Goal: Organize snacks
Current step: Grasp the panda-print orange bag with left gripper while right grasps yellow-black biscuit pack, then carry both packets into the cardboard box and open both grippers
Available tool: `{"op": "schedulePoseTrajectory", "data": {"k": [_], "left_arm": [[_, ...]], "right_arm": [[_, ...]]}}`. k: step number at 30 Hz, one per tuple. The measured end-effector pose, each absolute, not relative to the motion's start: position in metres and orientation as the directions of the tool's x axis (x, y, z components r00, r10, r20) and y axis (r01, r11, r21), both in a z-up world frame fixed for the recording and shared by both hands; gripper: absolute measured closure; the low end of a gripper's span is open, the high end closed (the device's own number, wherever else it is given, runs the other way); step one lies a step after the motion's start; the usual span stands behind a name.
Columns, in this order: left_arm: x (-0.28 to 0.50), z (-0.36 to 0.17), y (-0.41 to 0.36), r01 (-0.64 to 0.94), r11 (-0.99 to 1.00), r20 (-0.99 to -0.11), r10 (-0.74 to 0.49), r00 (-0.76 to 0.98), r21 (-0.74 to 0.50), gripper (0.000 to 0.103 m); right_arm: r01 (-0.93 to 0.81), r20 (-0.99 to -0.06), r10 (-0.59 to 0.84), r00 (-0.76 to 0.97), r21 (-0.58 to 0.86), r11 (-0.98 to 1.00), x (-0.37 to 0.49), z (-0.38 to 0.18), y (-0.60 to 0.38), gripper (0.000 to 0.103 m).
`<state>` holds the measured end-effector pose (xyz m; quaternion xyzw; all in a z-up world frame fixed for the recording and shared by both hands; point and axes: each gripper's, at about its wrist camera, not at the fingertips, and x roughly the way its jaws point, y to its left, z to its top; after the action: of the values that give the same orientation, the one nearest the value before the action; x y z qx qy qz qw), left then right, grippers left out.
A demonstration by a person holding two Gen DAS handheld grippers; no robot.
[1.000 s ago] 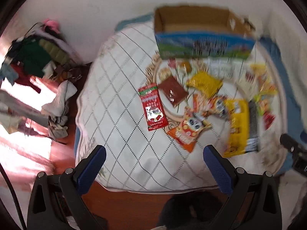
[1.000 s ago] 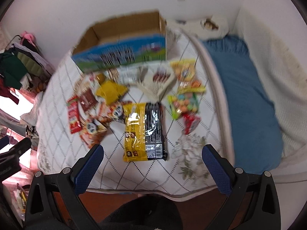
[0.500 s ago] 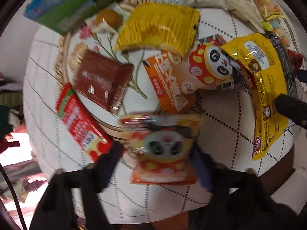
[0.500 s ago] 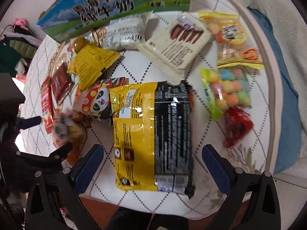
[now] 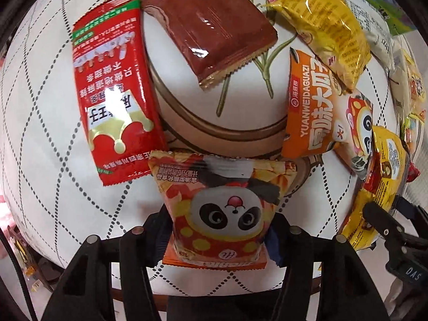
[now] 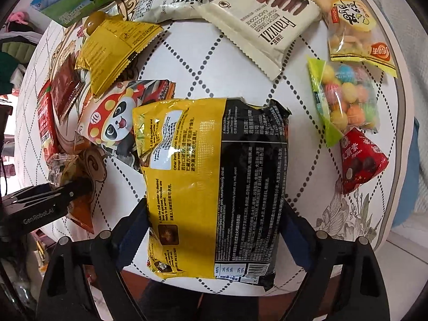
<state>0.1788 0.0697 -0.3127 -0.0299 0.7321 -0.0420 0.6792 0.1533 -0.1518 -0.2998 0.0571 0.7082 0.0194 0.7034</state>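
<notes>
White quilted table cover, clothes heap at left

You get bright, even indoor light in both wrist views. Glare streaks the glossy brown wrapper and the yellow noodle pack. Fisheye bending curves the edges, corners fall black, and soft shadows sit under the packets.

Both hand-held grippers dropped to the table: left clamped the panda packet, right closing around the noodle bag.
</notes>
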Motion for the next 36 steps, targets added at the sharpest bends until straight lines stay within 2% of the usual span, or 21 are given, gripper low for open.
{"op": "schedulePoseTrajectory", "data": {"k": [4,11,13,15,17,23,29,36], "left_arm": [[0.182,-0.322,0.071,0.041,0.995,-0.994,-0.087,-0.071,-0.090,0.046],[0.183,-0.321,0.057,0.081,0.995,-0.997,-0.056,-0.045,-0.060,0.046],[0.179,-0.319,0.056,0.084,0.994,-0.997,-0.061,-0.039,-0.065,0.046],[0.176,-0.318,0.058,0.087,0.994,-0.997,-0.069,-0.031,-0.072,0.046],[0.171,-0.315,0.060,0.083,0.994,-0.997,-0.069,-0.014,-0.070,0.053],[0.154,-0.293,0.072,0.073,0.992,-0.995,-0.101,0.023,-0.099,0.057],[0.135,-0.259,0.074,0.063,0.992,-0.991,-0.117,0.058,-0.113,0.057],[0.139,-0.182,0.066,0.054,0.979,-0.969,-0.203,0.142,-0.197,0.057]], "right_arm": [[0.092,-0.994,0.109,-0.014,0.107,0.990,0.155,-0.305,-0.151,0.006],[0.190,-0.993,0.094,-0.076,0.078,0.979,0.149,-0.336,-0.149,0.006],[0.185,-0.995,0.078,-0.058,0.066,0.981,0.147,-0.337,-0.143,0.006],[0.177,-0.998,0.058,-0.037,0.051,0.983,0.144,-0.339,-0.139,0.011],[0.180,-0.999,0.049,-0.018,0.045,0.983,0.138,-0.334,-0.132,0.013],[0.196,-0.998,0.056,0.034,0.062,0.979,0.120,-0.325,-0.121,0.015],[0.179,-0.989,0.123,0.084,0.137,0.974,0.104,-0.296,-0.108,0.015],[0.148,-0.957,0.249,0.150,0.271,0.951,0.113,-0.241,-0.121,0.015]]}}
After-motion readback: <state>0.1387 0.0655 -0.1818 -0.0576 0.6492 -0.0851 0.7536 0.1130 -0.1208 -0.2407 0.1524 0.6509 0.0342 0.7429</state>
